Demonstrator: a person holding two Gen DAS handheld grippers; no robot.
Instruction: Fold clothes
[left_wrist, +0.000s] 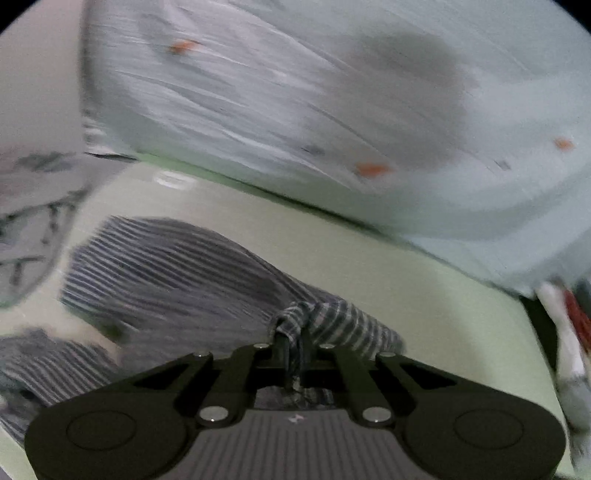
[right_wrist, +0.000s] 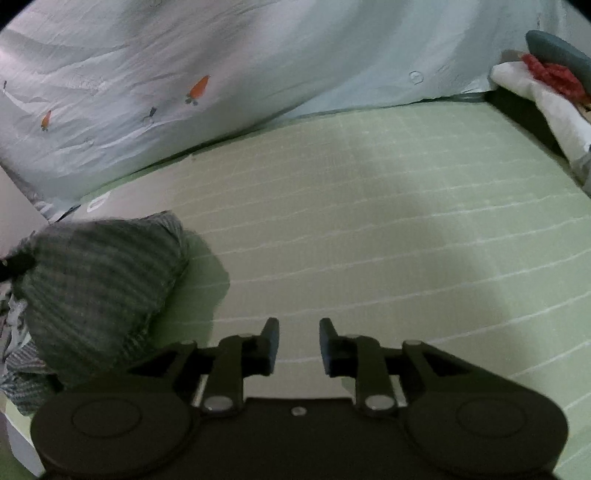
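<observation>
On the left, the left gripper (left_wrist: 295, 332) has its jaws clenched on a bunched fold of the striped shirt (left_wrist: 166, 273) — grey and white cloth is pinched between them and trails away to the left over the pale green mat (left_wrist: 406, 280). The shirt is blurred in the left wrist view, with more of it crumpled at the lower left edge. From the right wrist view the same shirt (right_wrist: 99, 280) hangs as a rounded bundle at the left side, raised over the mat (right_wrist: 369, 221) and casting a shadow on it; a dark tip at the far left edge touches its top, too blurred to make out. Behind the mat lies a pale blue quilt (right_wrist: 221, 74) printed with small orange carrots. Toward the right, the right gripper (right_wrist: 298, 341) hangs above bare mat with its jaws released — nothing lies between them and it stands well apart from the shirt. At the far right edge a white cloth (right_wrist: 535, 99) with something red (right_wrist: 554, 75) on it sits beside the mat
</observation>
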